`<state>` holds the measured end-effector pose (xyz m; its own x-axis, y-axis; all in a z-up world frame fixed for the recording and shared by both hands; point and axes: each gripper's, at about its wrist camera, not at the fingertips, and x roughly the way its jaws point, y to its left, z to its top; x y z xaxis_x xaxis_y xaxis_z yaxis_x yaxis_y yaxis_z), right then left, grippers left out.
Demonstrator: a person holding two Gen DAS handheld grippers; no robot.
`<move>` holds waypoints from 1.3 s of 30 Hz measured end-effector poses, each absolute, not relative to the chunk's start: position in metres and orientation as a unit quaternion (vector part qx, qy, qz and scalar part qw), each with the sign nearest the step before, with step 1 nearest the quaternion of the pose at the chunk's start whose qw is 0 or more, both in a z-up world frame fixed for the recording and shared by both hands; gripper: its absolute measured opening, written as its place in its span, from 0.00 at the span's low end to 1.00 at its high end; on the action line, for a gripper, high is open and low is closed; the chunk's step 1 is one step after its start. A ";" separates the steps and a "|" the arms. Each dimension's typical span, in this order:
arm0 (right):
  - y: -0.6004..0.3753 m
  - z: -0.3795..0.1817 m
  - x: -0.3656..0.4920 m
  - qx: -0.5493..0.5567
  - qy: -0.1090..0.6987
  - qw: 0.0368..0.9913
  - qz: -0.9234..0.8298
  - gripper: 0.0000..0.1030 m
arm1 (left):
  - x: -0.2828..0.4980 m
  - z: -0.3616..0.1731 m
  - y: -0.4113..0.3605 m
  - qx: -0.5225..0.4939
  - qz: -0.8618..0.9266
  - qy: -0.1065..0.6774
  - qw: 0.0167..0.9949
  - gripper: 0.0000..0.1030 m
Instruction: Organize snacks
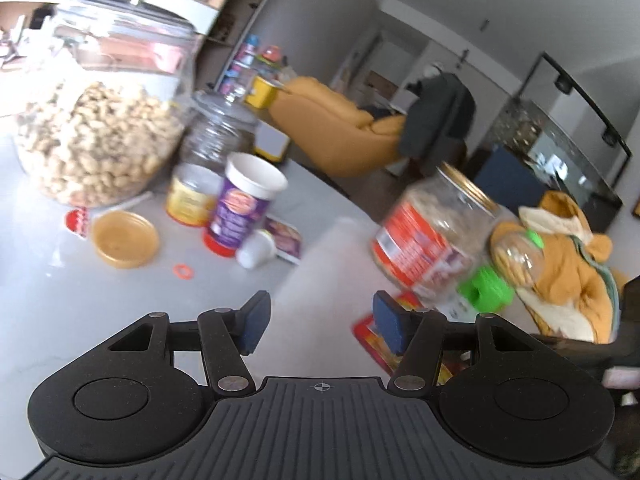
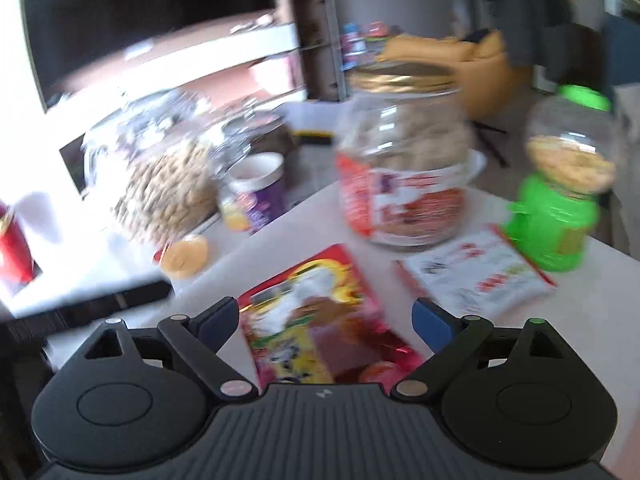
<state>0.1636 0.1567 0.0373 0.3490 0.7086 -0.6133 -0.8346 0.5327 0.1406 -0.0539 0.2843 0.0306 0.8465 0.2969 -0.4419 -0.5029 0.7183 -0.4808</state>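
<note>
Two grippers are being held with jaws apart and empty over the white table (image 2: 304,216): the right gripper (image 2: 325,320) is being aimed at a red-and-yellow snack packet (image 2: 316,316) lying flat just ahead of it, long axis running away from the tool. The left gripper (image 1: 316,322) is being kept over bare tabletop, the packet's corner (image 1: 372,332) showing past its right finger, so the right is judged nearer. Motion blur is leaving all labels unreadable, including the gold-lidded jar's red one (image 2: 400,168).
</note>
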 end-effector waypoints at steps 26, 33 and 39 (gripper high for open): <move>0.032 0.036 0.102 -0.136 0.355 0.822 0.423 0.33 | 0.070 0.061 0.183 -0.075 -0.004 0.264 0.962 0.61; -0.021 0.012 0.089 -0.143 0.327 0.847 0.393 0.70 | 0.172 0.051 0.150 0.011 0.024 0.336 0.941 0.61; -0.035 0.001 0.085 -0.122 0.314 0.851 0.403 0.75 | 0.216 0.038 0.142 0.065 0.032 0.399 0.914 0.62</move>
<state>0.0854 -0.0346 0.0009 0.4789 0.6094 -0.6318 -0.7619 0.6461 0.0456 0.2155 0.1424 0.0376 0.6789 0.1105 -0.7258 -0.0063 0.9894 0.1448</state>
